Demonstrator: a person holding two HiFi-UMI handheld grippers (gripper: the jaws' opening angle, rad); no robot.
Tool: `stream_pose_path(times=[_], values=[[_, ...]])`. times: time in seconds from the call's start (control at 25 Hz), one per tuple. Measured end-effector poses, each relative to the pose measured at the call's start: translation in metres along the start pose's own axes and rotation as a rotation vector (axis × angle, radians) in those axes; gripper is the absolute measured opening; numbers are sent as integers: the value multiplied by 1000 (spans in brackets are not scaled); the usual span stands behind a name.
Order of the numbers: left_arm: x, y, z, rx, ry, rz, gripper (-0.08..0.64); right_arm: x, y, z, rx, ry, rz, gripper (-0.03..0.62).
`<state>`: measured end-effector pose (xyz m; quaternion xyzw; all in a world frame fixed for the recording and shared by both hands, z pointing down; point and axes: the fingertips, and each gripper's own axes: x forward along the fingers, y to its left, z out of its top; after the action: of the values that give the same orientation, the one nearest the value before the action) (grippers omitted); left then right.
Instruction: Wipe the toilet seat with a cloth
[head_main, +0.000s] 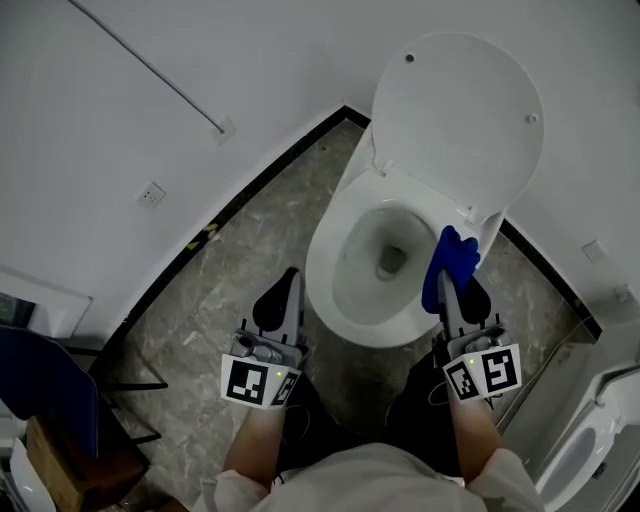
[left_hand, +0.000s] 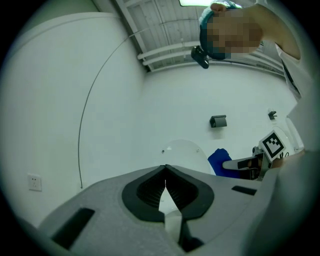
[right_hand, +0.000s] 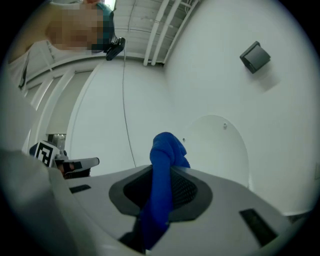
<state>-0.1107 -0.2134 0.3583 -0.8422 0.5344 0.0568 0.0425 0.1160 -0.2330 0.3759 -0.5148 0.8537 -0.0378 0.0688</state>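
Two hand-held grippers are held low in front of a white toilet, each carrying a cube of black-and-white square markers that hold patterns only, no letters. The left hand-held gripper (left_hand: 165, 172) has its jaws together at the tips with nothing between them, and it sits over the grey stone floor (head_main: 215, 300) just beside the left front of the seat (head_main: 325, 265). The right hand-held gripper (right_hand: 167, 172) is clamped on a blue cloth (right_hand: 164, 150), which bunches up past the jaw tips and hangs down between them. In the head view the cloth lies over the right rear of the seat near the hinge; whether it touches cannot be told. The lid (head_main: 460, 110) stands raised against the wall. A socket (head_main: 151, 193) is on the left wall.
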Motion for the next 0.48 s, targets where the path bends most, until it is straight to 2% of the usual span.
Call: stream_pose_path(times=[0.16, 0.32, 0.48], values=[[-12, -7, -42, -32, -27, -14, 8, -8, -4, -39, -16, -13, -17, 67], [-7, -27, -48, -1, -23, -72, 8, -9, -12, -47, -33, -8, -43, 66], [-8, -27, -46, 1, -15, -67, 8, -5, -14, -52, -39, 25, -56, 67]])
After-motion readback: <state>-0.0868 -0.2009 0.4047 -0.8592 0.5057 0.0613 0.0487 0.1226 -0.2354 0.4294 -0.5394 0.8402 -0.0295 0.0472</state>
